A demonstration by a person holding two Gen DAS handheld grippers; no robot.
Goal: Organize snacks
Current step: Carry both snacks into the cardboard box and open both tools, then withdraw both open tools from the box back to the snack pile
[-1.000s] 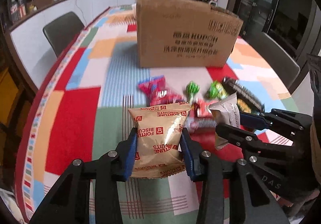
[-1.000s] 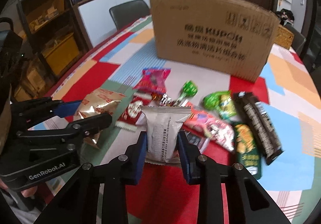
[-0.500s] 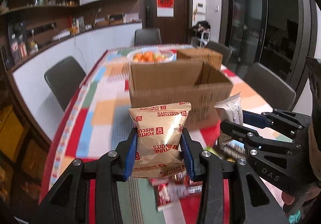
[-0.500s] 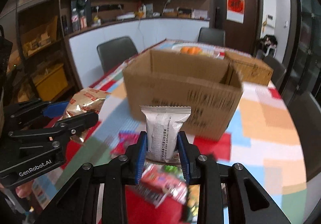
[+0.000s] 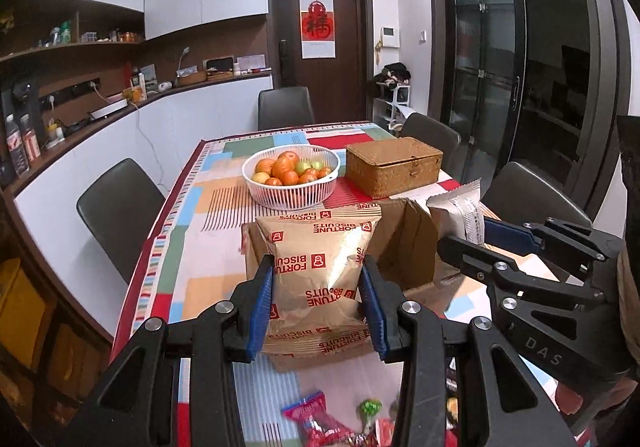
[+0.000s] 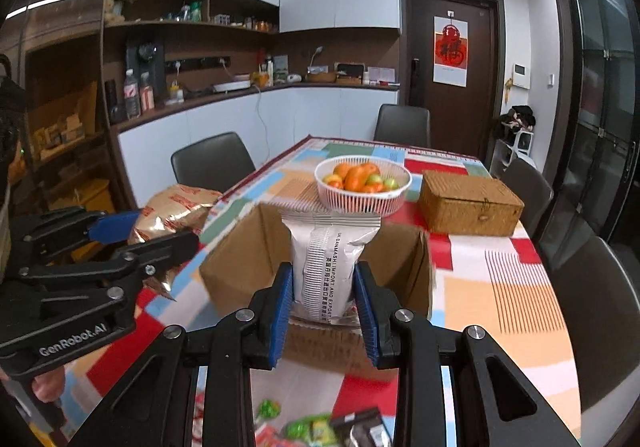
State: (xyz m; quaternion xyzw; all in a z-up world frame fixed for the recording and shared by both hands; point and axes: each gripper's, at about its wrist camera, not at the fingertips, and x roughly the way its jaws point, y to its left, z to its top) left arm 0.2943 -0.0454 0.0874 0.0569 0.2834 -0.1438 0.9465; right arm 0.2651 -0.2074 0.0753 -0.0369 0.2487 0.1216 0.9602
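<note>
Above cardboard box (image 6: 320, 271), near side | left gripper (image 5: 318, 297) clamps gold Fortune Biscuits pack (image 5: 320, 271) | right gripper (image 6: 323, 297) clamps silver snack pack (image 6: 328, 267) | beyond box: fruit basket (image 6: 362, 203), wicker box (image 6: 470, 203) | loose snacks (image 5: 320, 423) below.

A: What sits mid-frame on the patchwork tablecloth (image 5: 208, 215)?
B: A white slatted basket (image 5: 292, 193) of oranges and green fruit, with a lidded wicker box (image 5: 394, 166) just right of it.
A: And upper centre?
B: A dark door (image 5: 320, 43) bearing a red poster (image 5: 317, 26).
</note>
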